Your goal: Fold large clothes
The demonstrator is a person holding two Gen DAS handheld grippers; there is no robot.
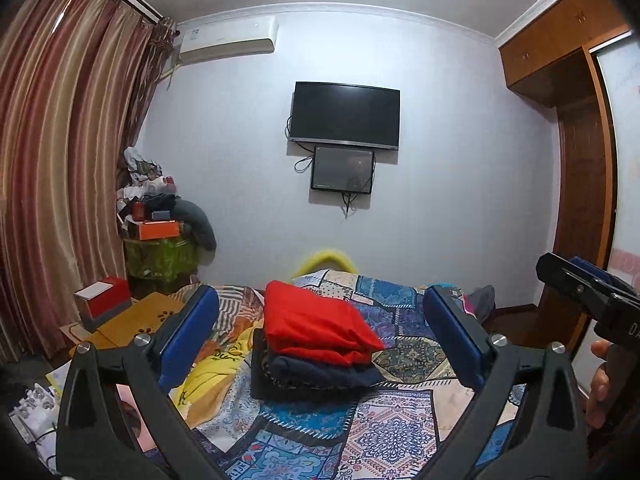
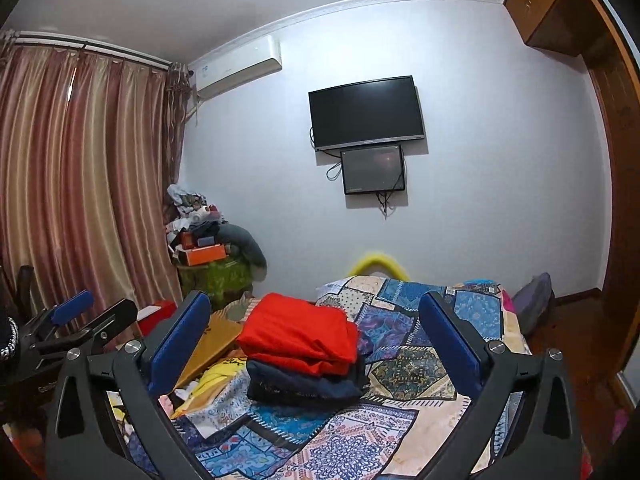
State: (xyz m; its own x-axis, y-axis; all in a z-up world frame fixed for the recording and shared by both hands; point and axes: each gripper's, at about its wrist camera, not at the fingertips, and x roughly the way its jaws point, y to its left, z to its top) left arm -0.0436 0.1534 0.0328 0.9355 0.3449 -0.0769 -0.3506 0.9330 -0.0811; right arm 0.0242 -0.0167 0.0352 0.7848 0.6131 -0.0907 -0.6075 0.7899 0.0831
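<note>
We are in a bedroom with pale walls, a dark television [image 1: 345, 117] mounted over a smaller screen, an air conditioner [image 1: 228, 40] high up, striped curtains [image 1: 60, 140] on the left and a wooden wardrobe [image 1: 576, 120] on the right. Ahead lies a bed under a patchwork bedspread [image 1: 400, 420] in blues, creams and pinks.

On the bed sits a neat stack: a folded red garment [image 1: 316, 328] resting on a folded navy garment [image 1: 320, 376]. Yellow clothing [image 1: 208, 376] lies crumpled just beside the stack on its left, apparently not yet folded.

We hold the left claw [image 1: 320, 336] wide apart with nothing between its blue pads, pointing level at the stack. The right claw [image 2: 316, 344] is likewise spread wide and empty; in the left view it appears at the right edge, with a hand [image 1: 600, 384] beneath it.

The stack looks finished, so we judge the next step is fetching another piece. To do it well, we would pinch the yellow cloth at two separate edges, lift it clear of the stack and spread it flat on open bedspread.

A cluttered pile of boxes [image 1: 160, 216] stands in the far left corner.
</note>
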